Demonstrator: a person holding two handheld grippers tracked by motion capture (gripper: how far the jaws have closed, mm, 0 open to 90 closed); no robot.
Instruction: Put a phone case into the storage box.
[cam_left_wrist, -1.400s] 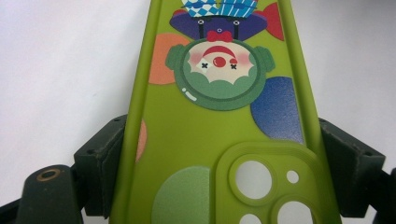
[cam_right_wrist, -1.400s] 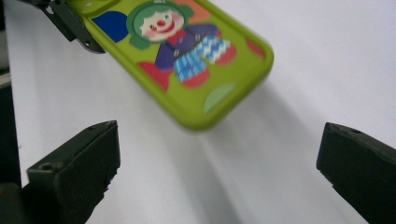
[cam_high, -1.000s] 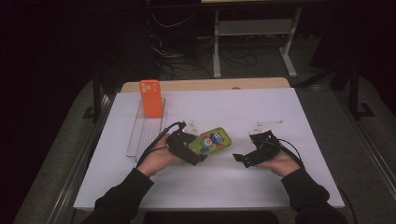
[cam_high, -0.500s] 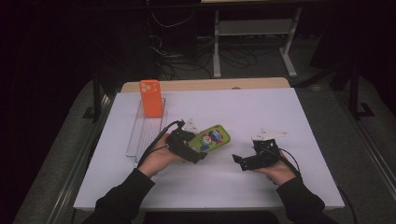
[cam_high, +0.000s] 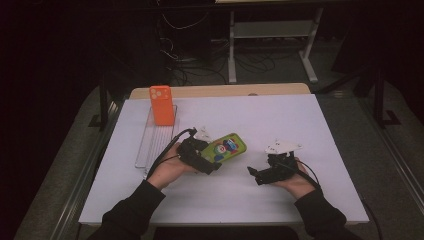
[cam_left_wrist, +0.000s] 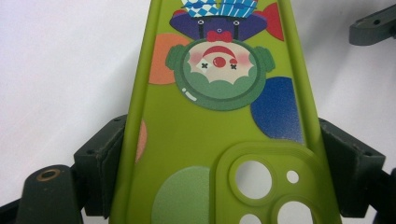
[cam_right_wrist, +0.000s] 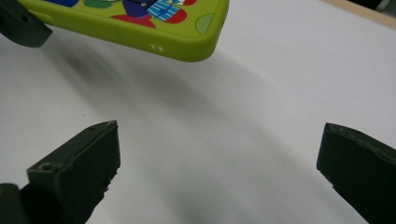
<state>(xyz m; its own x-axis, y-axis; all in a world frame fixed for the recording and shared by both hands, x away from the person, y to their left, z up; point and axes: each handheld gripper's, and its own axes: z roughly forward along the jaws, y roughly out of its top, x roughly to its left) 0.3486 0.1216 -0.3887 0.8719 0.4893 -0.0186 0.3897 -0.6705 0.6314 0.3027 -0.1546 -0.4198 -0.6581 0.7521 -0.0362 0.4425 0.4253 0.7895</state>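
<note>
Green phone case (cam_high: 226, 148): clown print, sits around the middle of the tabletop, a bit toward the near edge, lifted off the white surface
Left gripper (cam_high: 210, 162): pads clamp the case's two long sides at the camera-cutout end
Right gripper (cam_high: 254, 174): jaws spread wide, nothing between them, just beside the case's free end
Orange phone case (cam_high: 161, 104): upright in the clear rack (cam_high: 150, 145) near the far-left corner
</note>
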